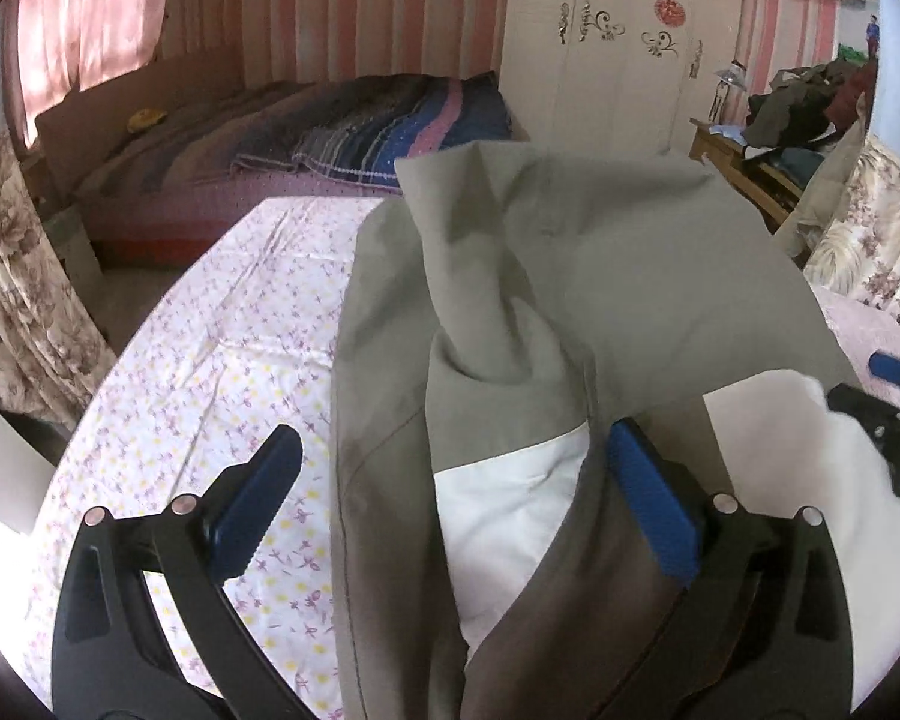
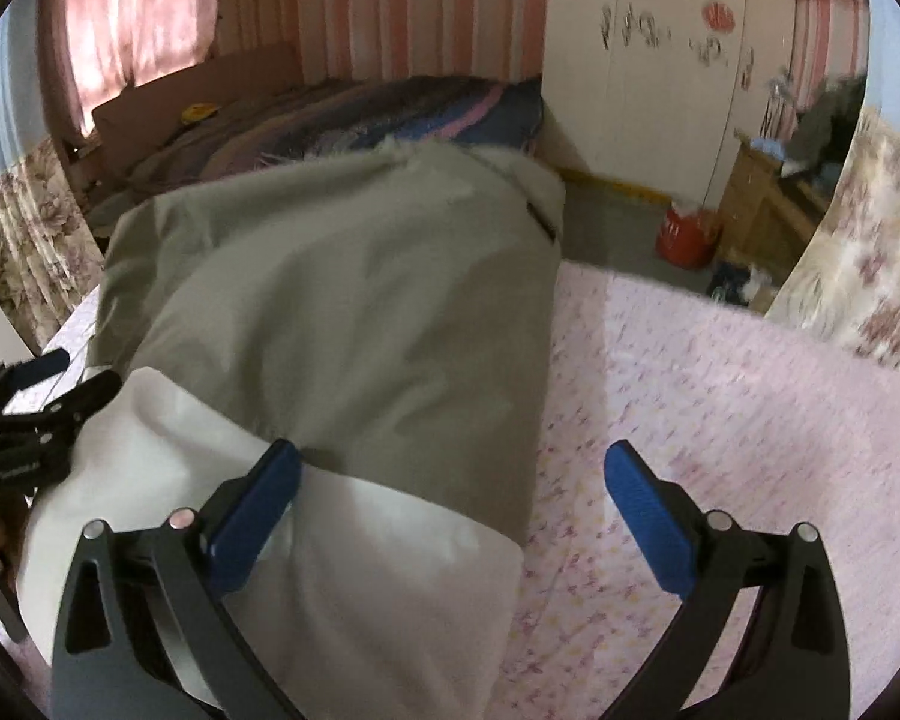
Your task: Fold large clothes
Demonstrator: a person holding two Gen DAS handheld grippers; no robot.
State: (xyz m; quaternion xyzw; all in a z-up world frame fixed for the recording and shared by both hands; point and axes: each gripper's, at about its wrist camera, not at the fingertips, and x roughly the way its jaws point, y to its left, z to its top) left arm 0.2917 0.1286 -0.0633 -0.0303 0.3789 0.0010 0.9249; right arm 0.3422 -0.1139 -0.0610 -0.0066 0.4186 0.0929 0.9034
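Floral sheet (image 1: 222, 360); grey-white coat (image 1: 570, 276) lies lengthwise, away from cameras

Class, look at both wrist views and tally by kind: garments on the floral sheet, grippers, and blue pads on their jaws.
Garments: 1, the grey and white garment
Grippers: 2, the left gripper and the right gripper
Blue pads: 4
Total: 7

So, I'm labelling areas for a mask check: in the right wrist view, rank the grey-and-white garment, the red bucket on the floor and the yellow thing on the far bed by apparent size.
1. Grey-and-white garment, by far largest.
2. Red bucket.
3. Yellow thing, smallest, though it lies farthest from the camera.
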